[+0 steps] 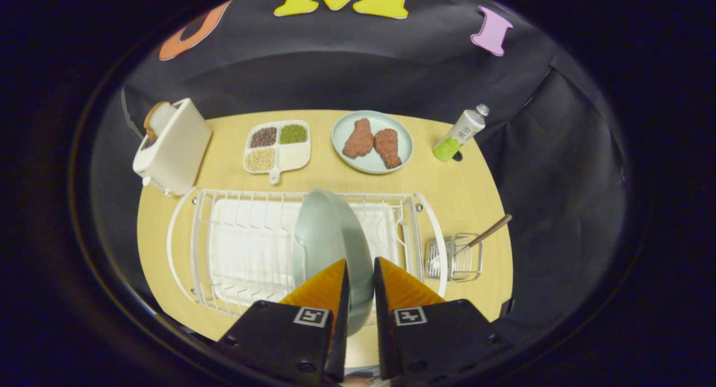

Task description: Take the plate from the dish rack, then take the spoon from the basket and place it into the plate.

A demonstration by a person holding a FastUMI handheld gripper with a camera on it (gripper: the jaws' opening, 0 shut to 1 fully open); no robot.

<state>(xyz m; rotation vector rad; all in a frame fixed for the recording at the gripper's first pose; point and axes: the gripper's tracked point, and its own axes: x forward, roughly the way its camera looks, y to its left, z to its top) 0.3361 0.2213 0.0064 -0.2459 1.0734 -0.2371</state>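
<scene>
You had the gripper (361, 267) pinching the pale green plate's (330, 236) near rim, fingers pressed on either face, since it stood on edge in the white dish rack (207, 247); spoon (485, 233) sat in the wire basket (454, 258) beside the rack, handle up for grabbing

Dish rack (235, 253) wires flank the plate (327, 236) held between the fingers (330, 289).

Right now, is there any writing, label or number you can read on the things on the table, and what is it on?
Bottle: printed label, too small and blurred to read.
Tool, shut on the plate: square coded markers on its body, patterns and not words.
Toaster, divided tray, dish rack, basket: no text visible.
</scene>
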